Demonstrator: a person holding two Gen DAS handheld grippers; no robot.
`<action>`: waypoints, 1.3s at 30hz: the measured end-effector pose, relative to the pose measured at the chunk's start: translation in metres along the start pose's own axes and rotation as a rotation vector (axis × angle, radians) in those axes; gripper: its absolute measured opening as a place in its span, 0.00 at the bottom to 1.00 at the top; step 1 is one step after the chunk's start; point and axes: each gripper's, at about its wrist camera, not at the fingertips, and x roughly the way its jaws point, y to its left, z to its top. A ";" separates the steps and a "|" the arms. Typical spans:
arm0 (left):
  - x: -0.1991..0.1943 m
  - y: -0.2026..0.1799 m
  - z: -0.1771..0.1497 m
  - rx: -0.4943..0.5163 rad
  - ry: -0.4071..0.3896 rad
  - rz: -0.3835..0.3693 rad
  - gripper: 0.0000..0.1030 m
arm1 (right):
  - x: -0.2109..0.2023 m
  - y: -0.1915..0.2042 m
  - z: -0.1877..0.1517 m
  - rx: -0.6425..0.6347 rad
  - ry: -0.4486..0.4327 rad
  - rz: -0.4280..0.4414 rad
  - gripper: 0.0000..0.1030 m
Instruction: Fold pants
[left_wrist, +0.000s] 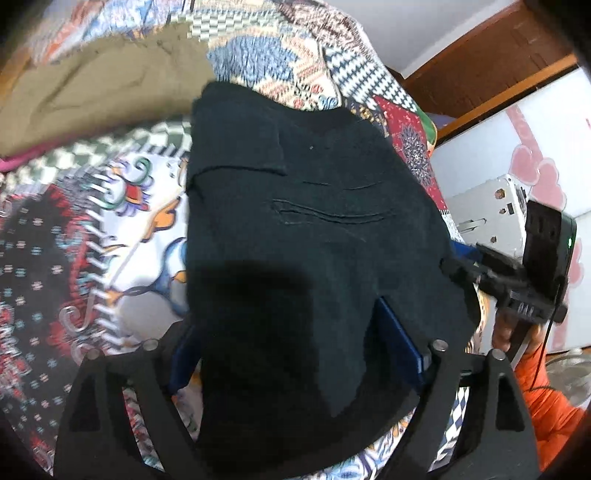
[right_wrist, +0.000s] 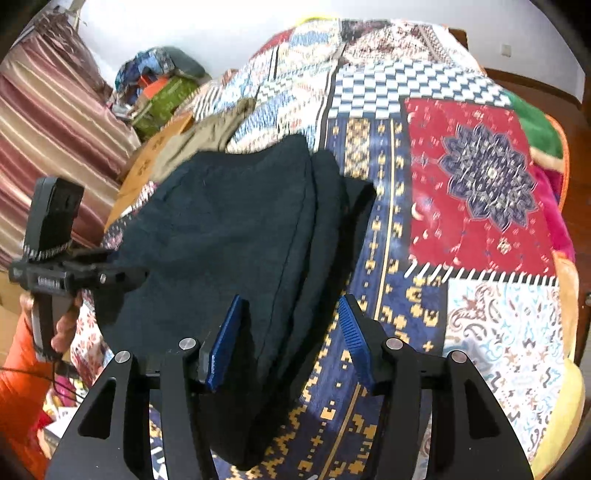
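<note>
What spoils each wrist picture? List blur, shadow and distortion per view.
Left wrist view: strong fisheye curving, motion blur on the patterned bedspread, a heavy shadow on the dark pants hiding fabric detail near the left gripper. Right wrist view: sharper, evenly lit, edges bent, pants almost featureless around the right gripper.

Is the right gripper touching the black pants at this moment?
Cannot tell. In the right wrist view the right gripper is open with the black pants running between its blue pads, but neither view plainly shows contact or a gap.
</note>
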 end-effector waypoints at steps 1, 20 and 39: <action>0.007 0.001 0.002 -0.002 0.005 -0.009 0.90 | 0.004 0.001 -0.001 0.000 0.006 0.003 0.54; 0.020 -0.043 0.016 0.155 -0.118 0.134 0.83 | 0.029 0.020 0.018 -0.046 -0.001 0.062 0.45; -0.051 -0.050 -0.008 0.147 -0.291 0.132 0.28 | -0.023 0.064 0.026 -0.168 -0.149 0.050 0.23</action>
